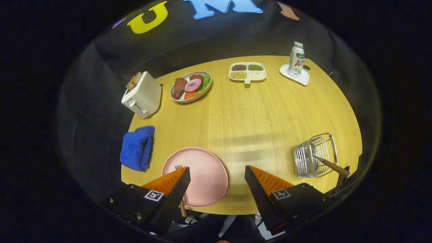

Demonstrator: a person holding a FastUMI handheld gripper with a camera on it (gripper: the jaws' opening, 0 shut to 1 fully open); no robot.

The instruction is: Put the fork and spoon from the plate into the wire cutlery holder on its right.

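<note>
Gripper [217, 175] hangs above the near edge of the bench [256, 114], its two fingers spread wide with nothing between them but bare wood and the right rim of the pink plate [202, 179].

On that plate lies the fork [179, 167]: its tines peek out just beside the tip of the left finger, and its wooden handle runs back under that finger toward the near edge, where a short piece of it shows again. So its long axis runs roughly along the fingers, and it lies left of the open gap, mostly hidden.

A wooden-handled utensil, by my reading the spoon [332, 166], already leans in the wire cutlery holder [314, 155], handle poking out toward the right edge. The holder stands near the near right corner, well apart from the plate, with open bench between them.

Judging from this, the fork is what remains; the gripper would need to shift left to straddle it. A blue cloth [136, 152] lies just left of the plate.
</note>
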